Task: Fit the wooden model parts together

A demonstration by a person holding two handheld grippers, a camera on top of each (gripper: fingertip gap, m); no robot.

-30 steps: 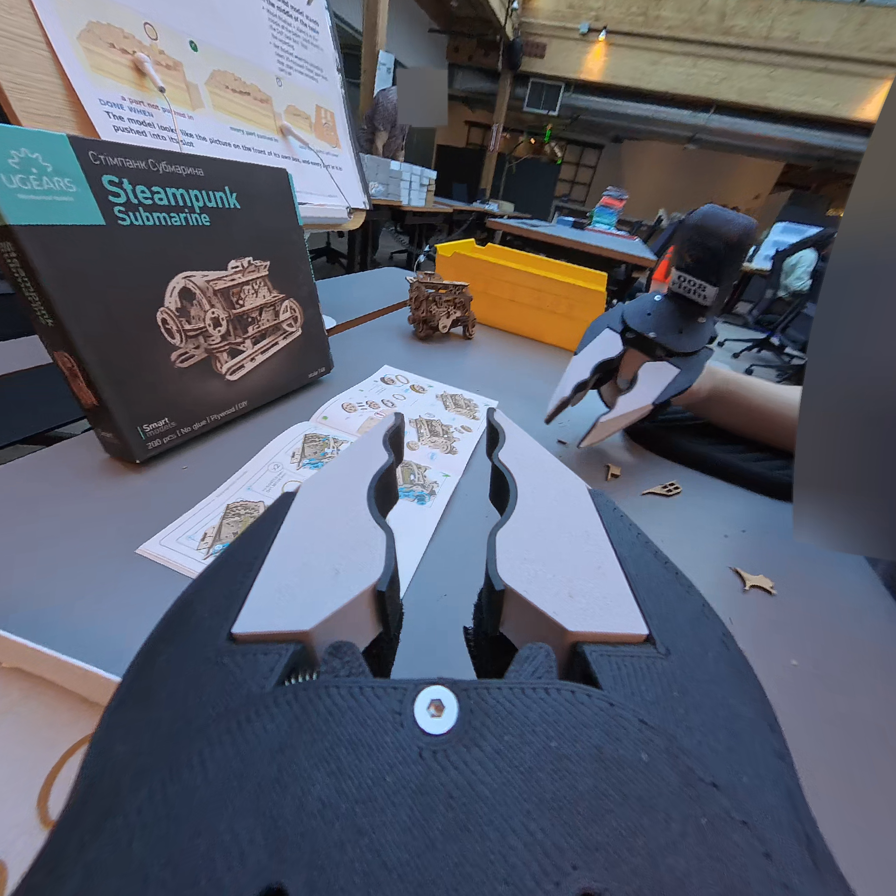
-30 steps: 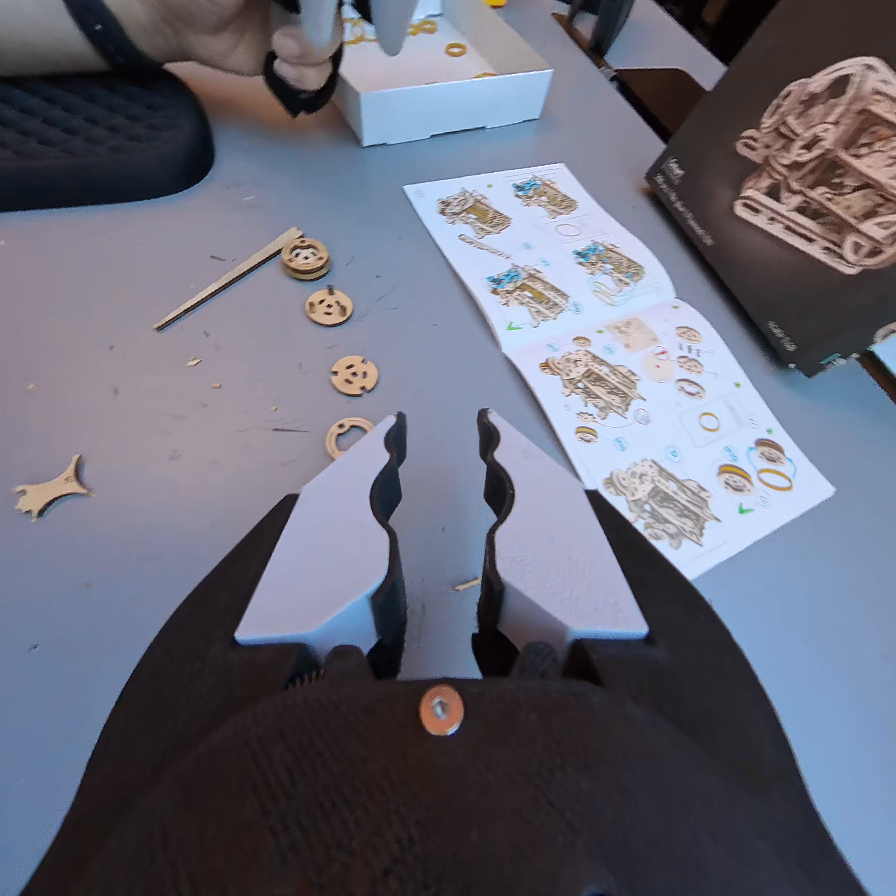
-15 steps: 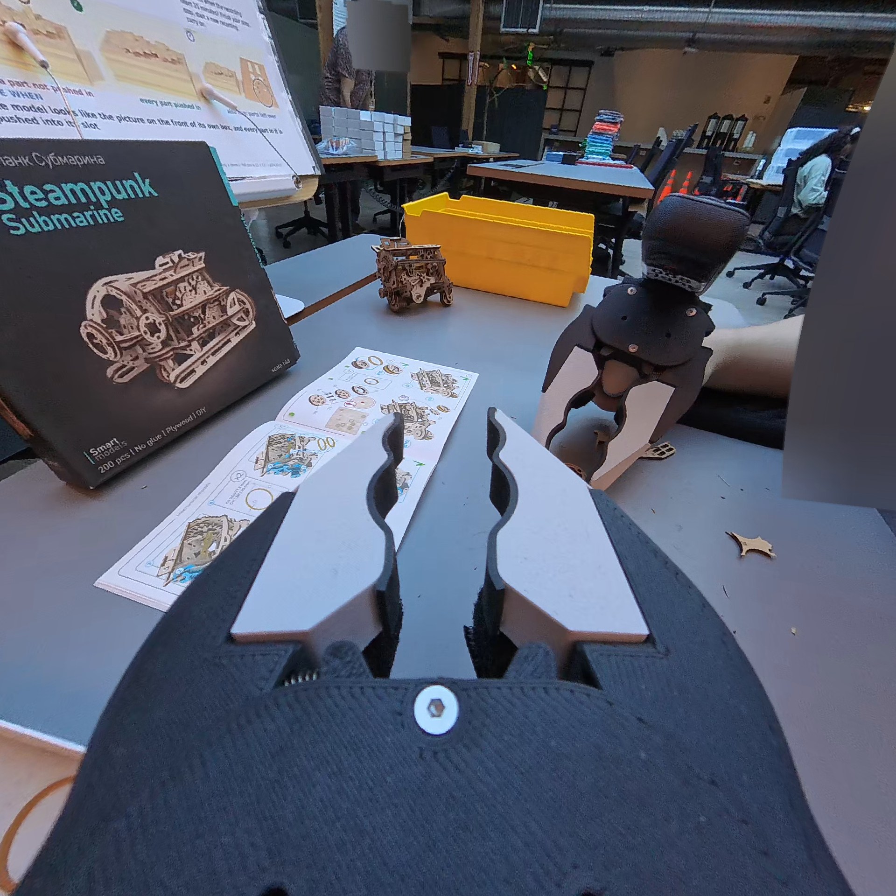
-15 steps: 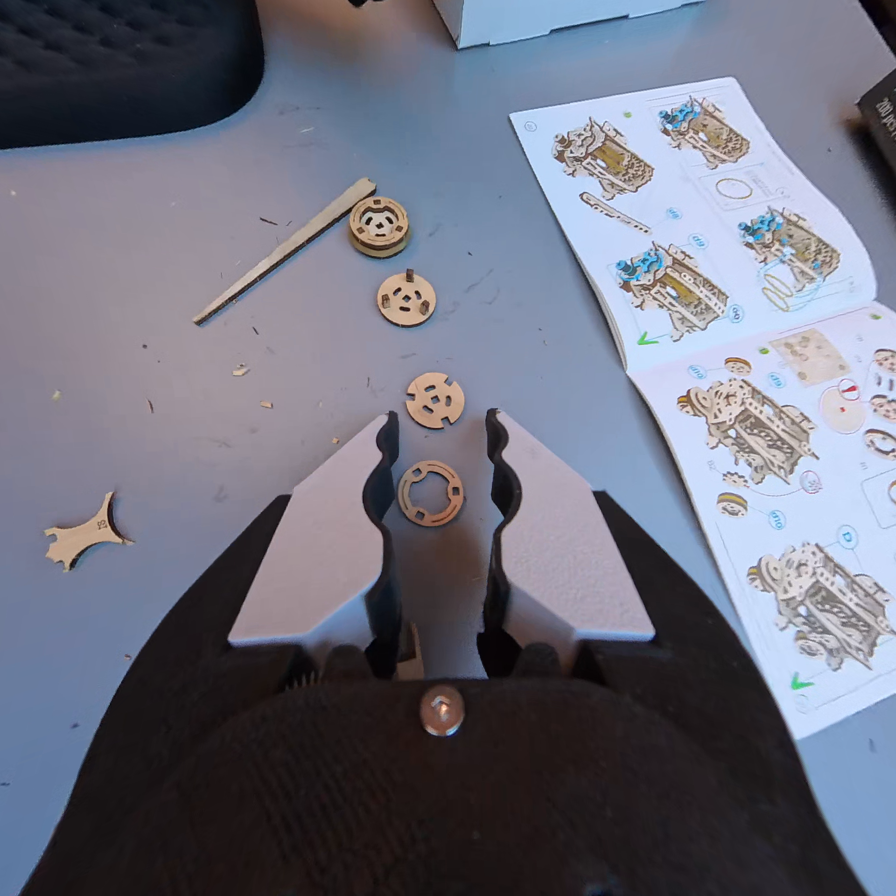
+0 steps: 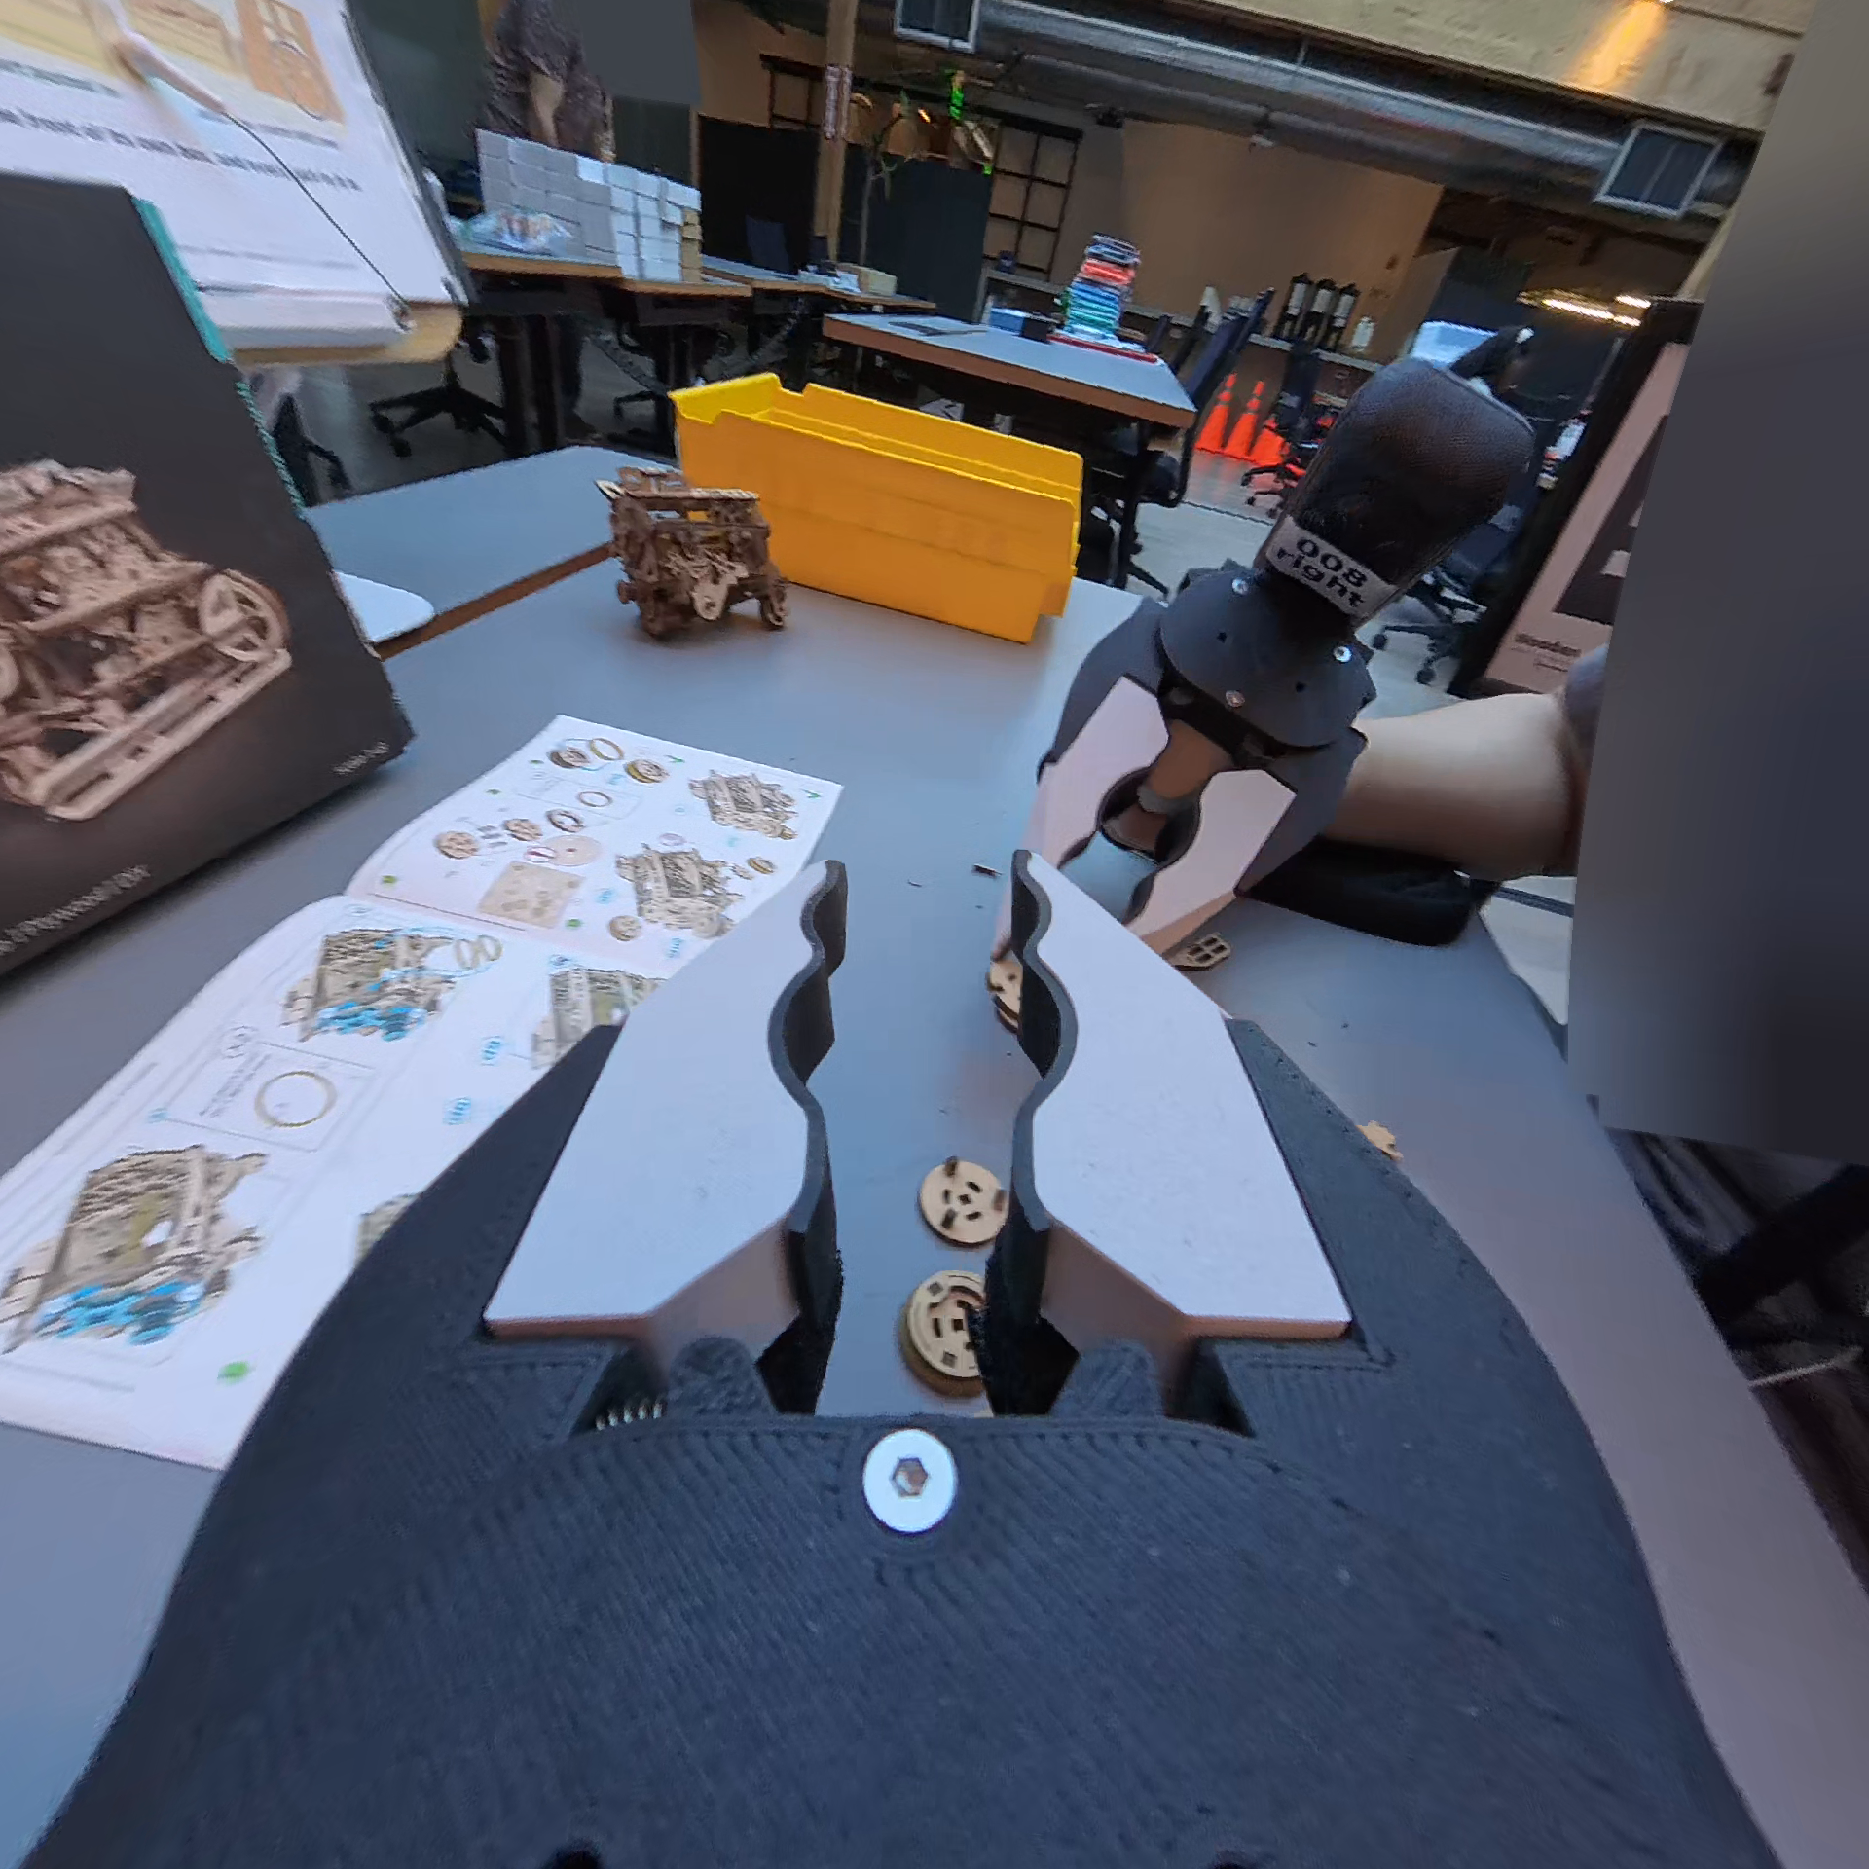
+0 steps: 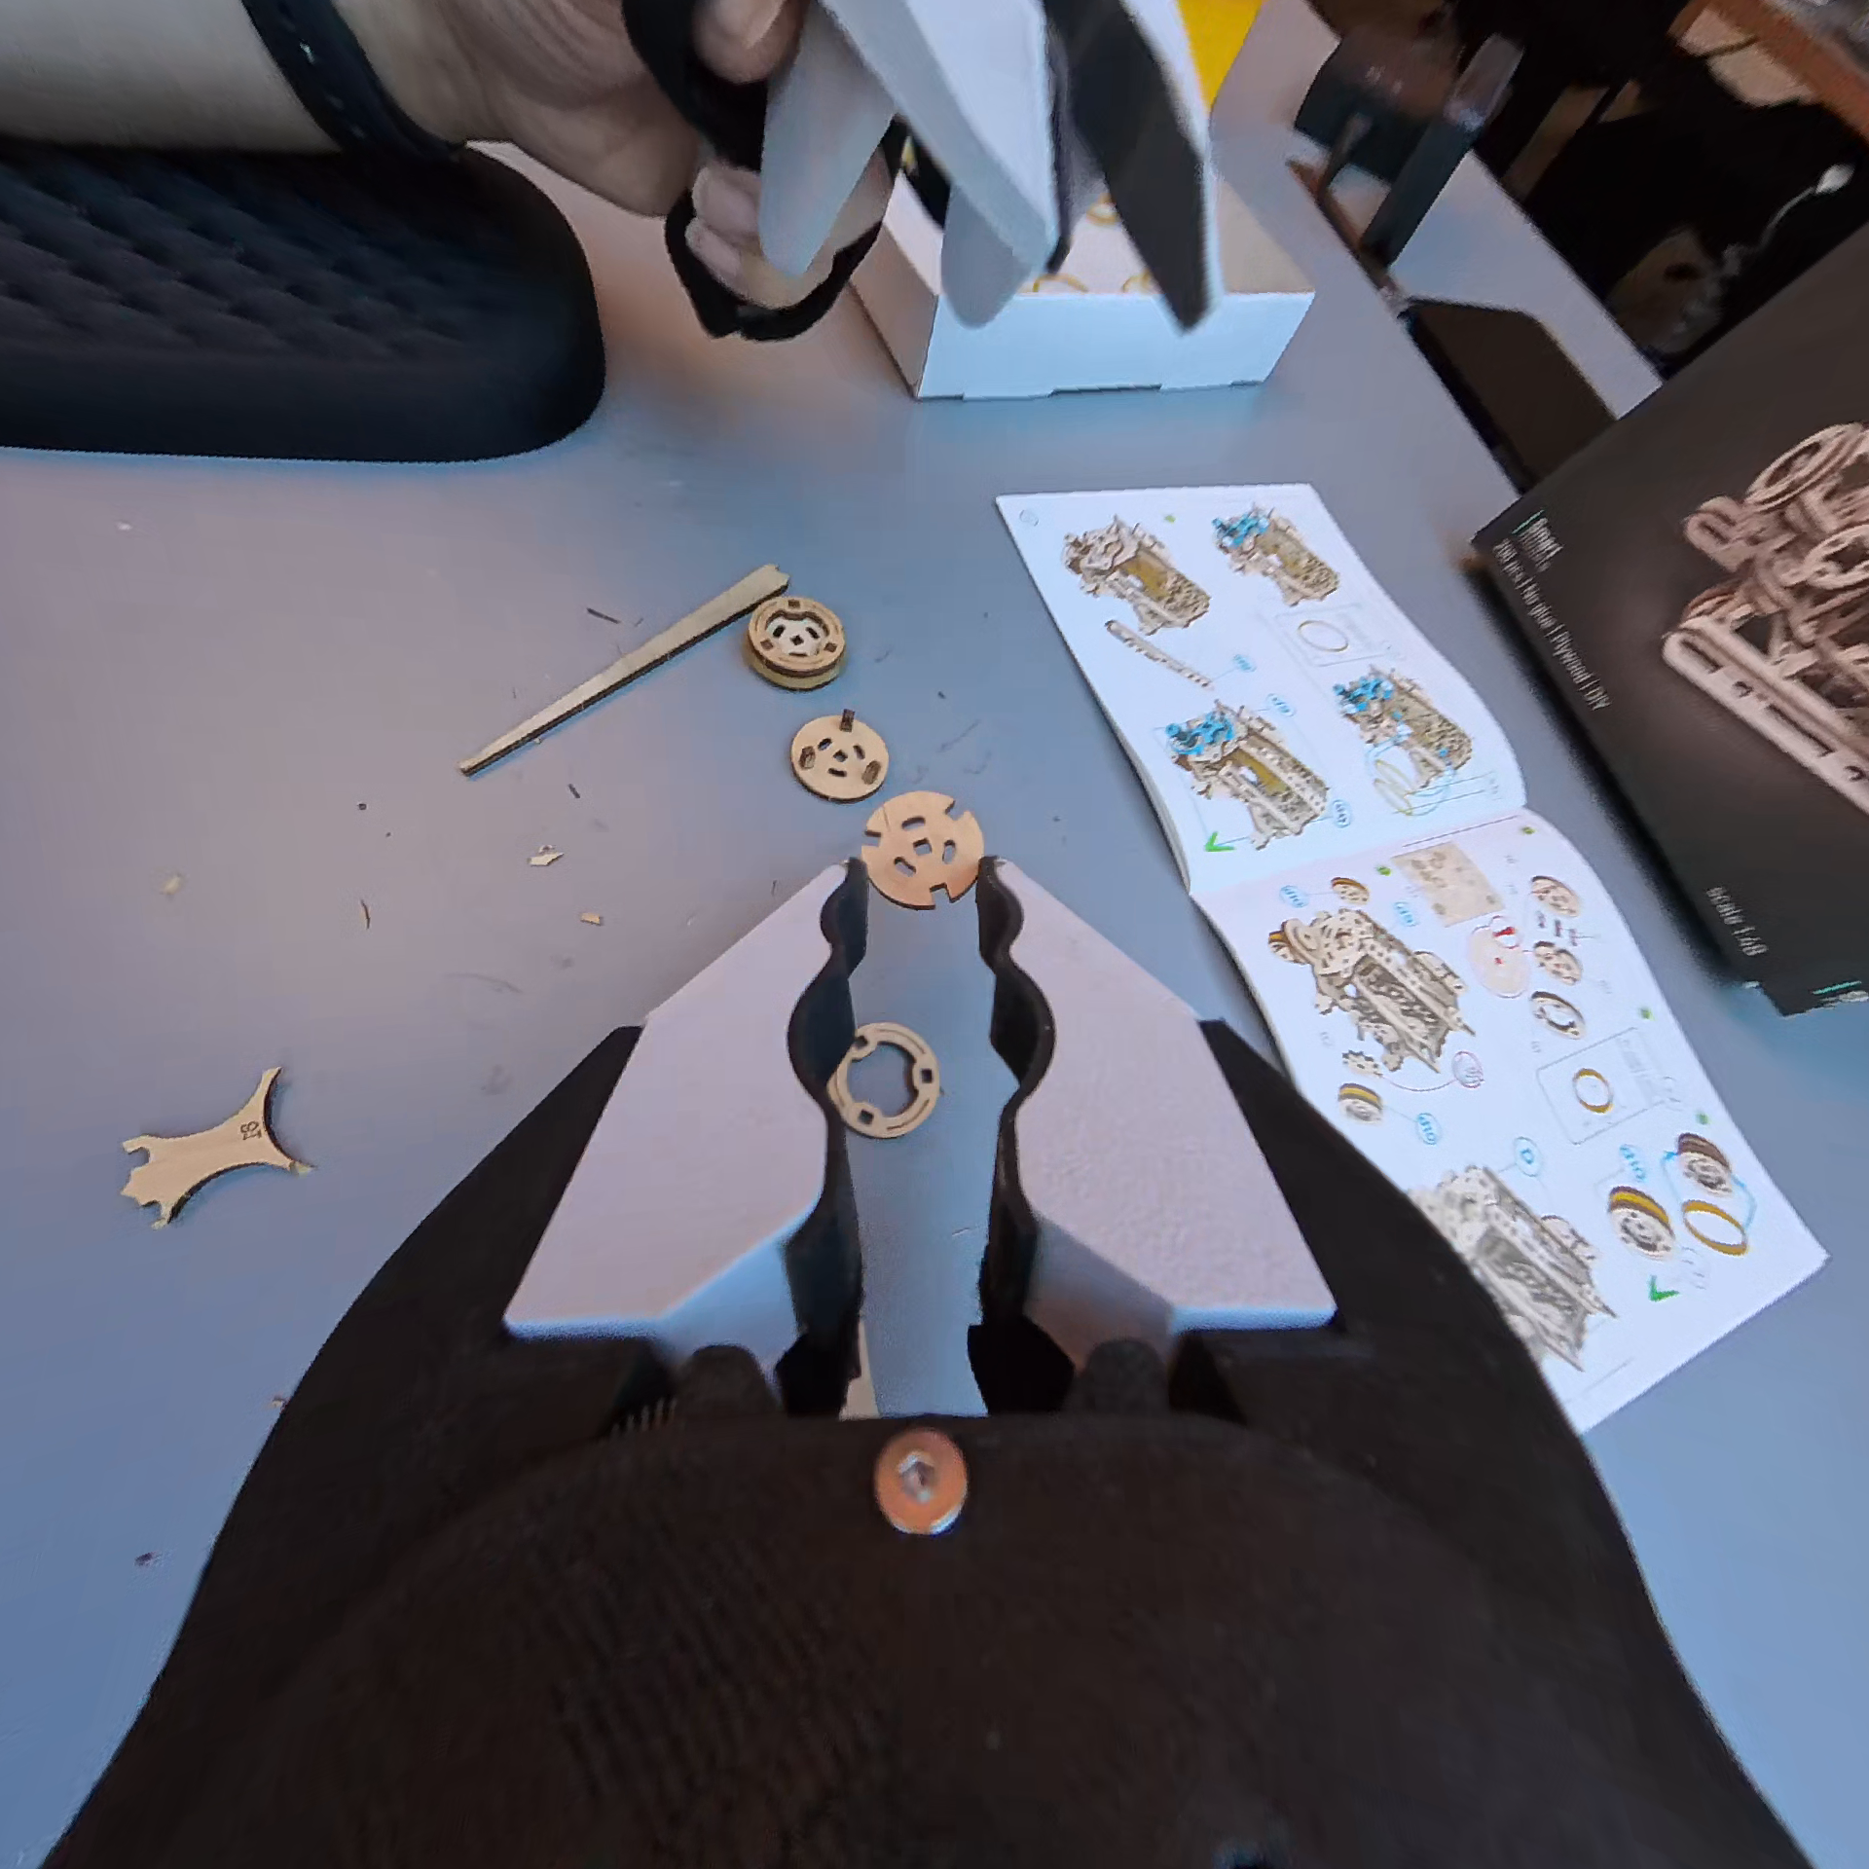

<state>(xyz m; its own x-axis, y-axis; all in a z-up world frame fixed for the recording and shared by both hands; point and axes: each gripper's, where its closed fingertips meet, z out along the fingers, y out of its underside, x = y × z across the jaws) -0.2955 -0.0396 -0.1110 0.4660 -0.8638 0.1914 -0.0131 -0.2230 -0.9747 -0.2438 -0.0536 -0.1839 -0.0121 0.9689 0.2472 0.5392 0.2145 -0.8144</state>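
The right gripper [image 6: 920, 875] was seen lowered to the grey worktop [image 6: 303, 910], jaws narrowed around a slotted wooden disc [image 6: 921, 849], presumably for pickup, a ring part [image 6: 883, 1079] lying between them, while the left gripper [image 5: 925, 890] was held open beyond, empty.

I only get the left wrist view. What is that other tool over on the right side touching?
Observer: The right tool has a notched disc pinched between its fingertips.
Operator: Is anything else under it?
Observer: A thin wooden ring lies flat on the table between its fingers, touching neither.
Operator: Any parts farther off?
Observer: A tapered wooden stick lies with its wide end by the thick wheel.
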